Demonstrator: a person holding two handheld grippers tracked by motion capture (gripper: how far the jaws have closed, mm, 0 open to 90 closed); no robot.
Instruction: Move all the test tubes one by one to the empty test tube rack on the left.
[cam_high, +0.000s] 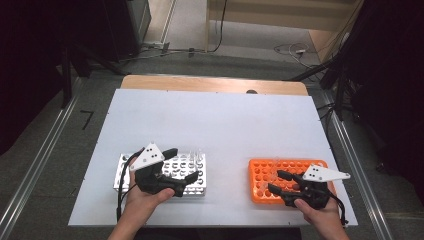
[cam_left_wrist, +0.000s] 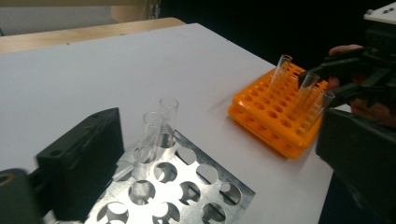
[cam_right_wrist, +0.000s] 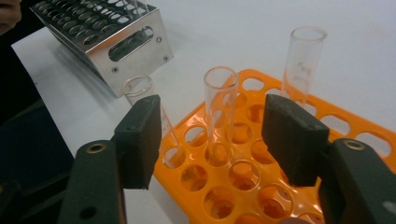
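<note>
shiny metal rack (cam_right_wrist: 122, 35), orange plastic rack (cam_right_wrist: 261, 186)

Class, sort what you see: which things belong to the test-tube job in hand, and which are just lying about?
In the job: right gripper, open around a glass tube; orange rack; left gripper; metal rack.

Lying about: cables on the floor; white table.

- Metal rack (cam_left_wrist: 187, 186): near holes cut off by the bottom edge of the left gripper view; left part hidden behind the left gripper (cam_left_wrist: 224, 154).
- Orange rack (cam_right_wrist: 261, 186): lower and right parts run out of the right gripper view; partly masked by the right gripper (cam_right_wrist: 212, 135).
- Clear tubes (cam_high: 192, 157) in the metal rack: too faint in the high view to count.
- Desk (cam_high: 220, 120): far edge carries a small dark object (cam_high: 251, 91), too small to identify.
</note>
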